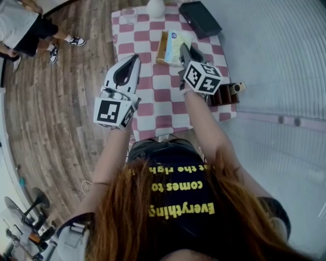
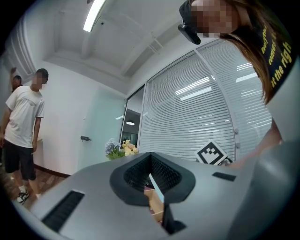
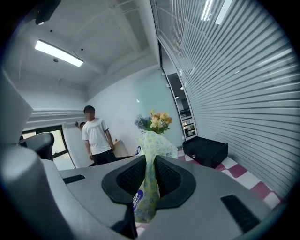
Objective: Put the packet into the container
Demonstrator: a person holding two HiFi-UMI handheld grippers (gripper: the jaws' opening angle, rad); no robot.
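A yellow-green patterned packet is lifted above the checkered table, with my right gripper shut on its near edge. In the right gripper view the packet stands upright, squeezed between the black pads of the right gripper. A small brown wooden container sits at the table's right edge, partly hidden under the right gripper's marker cube. My left gripper hovers over the table's left side, jaws together and holding nothing. In its own view the left gripper shows only a thin slit.
A black case lies at the table's far right corner; the same black case appears beyond the packet. A white vase with flowers and a glass stand at the far edge. A person stands on the wooden floor to the left.
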